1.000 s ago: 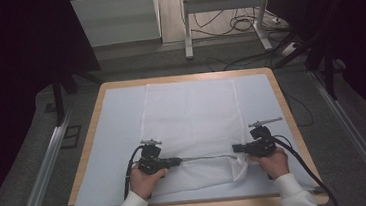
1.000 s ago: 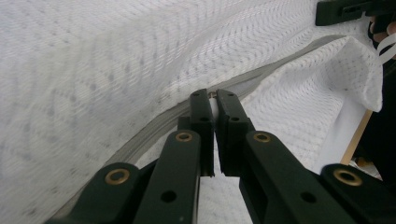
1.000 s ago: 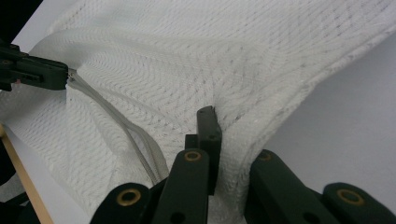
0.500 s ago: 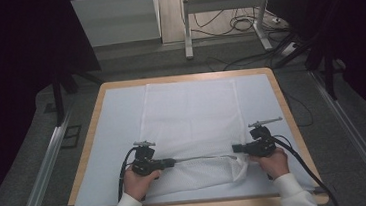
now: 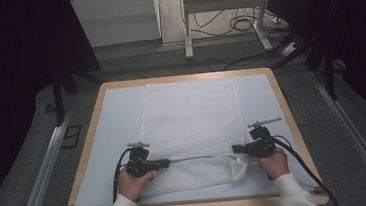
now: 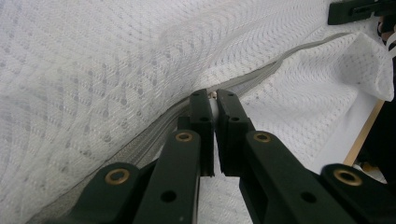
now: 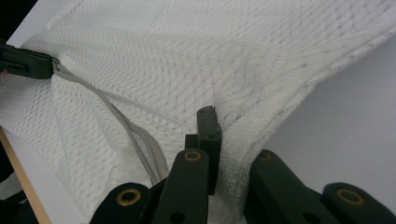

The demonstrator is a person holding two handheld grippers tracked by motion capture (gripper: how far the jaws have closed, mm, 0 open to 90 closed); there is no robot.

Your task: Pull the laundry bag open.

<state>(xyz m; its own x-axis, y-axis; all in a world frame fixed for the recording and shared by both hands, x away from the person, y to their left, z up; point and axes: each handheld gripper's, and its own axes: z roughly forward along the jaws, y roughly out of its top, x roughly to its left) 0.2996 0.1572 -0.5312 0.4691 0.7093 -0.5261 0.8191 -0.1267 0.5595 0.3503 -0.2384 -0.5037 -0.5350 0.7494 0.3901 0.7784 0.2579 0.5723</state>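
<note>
A white mesh bag (image 5: 192, 112) lies flat on the table's pale mat (image 5: 117, 124). Its grey zipper (image 5: 201, 157) runs across the near end between my two grippers. My left gripper (image 5: 167, 161) is shut on the zipper pull (image 6: 213, 94) at the left end of the zipper line. My right gripper (image 5: 236, 149) is shut on the bag's mesh at its near right corner. In the right gripper view (image 7: 224, 126), the fabric (image 7: 187, 56) wraps over one jaw and hides it. The left gripper (image 7: 25, 63) appears there at the far end of the zipper.
The table has a wooden rim (image 5: 281, 99). Metal rails (image 5: 41, 170) run along the floor on both sides. A desk frame and cables (image 5: 234, 23) stand beyond the far edge. Black cables (image 5: 296, 158) trail from both grippers toward the person.
My left gripper has shifted a little to the left along the zipper line. The right gripper has stayed where it was.
</note>
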